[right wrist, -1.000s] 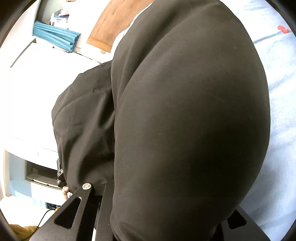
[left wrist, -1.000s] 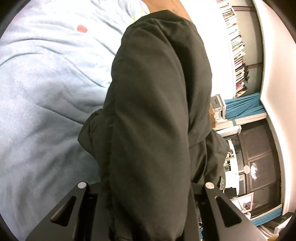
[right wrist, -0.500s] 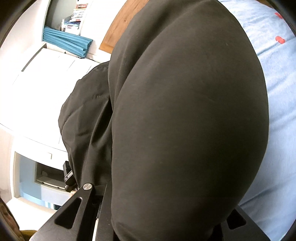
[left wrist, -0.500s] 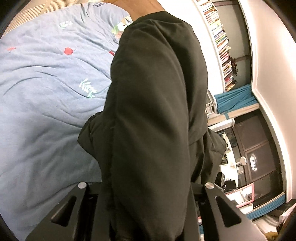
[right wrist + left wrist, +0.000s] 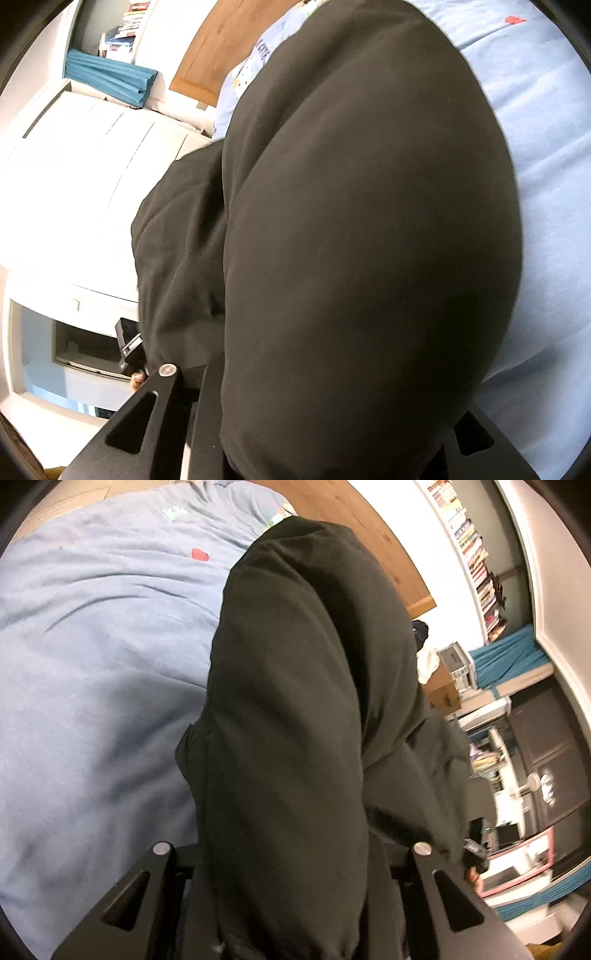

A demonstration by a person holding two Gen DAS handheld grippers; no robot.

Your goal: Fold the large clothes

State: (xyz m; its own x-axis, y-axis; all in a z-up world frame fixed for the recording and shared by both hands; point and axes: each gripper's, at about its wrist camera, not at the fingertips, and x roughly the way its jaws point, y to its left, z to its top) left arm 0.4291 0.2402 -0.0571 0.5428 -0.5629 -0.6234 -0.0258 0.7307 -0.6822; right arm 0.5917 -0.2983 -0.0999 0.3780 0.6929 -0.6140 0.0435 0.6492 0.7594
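A large dark olive-black garment [image 5: 303,701] hangs bunched over a light blue bedspread [image 5: 92,646]. It fills the middle of the left wrist view and drapes over my left gripper [image 5: 291,842], hiding the fingertips. The cloth runs between the jaws, which are opening. In the right wrist view the same garment [image 5: 362,240] bulges over my right gripper [image 5: 332,376]. Its jaws are also opening with cloth between them and the pads covered. The bedspread [image 5: 546,166] lies to the right. Each view shows a bit of the other gripper's body beside the cloth.
A wooden headboard [image 5: 369,528] stands at the far end of the bed. Beyond it are a bookshelf [image 5: 476,554], teal cloth [image 5: 509,653] and dark cabinets [image 5: 546,738]. A white dresser [image 5: 92,177] stands left of the bed in the right wrist view.
The left view has swung across the bed, so more headboard and room now show. The right view has shifted slightly. The garment still hangs between both pairs of jaws.
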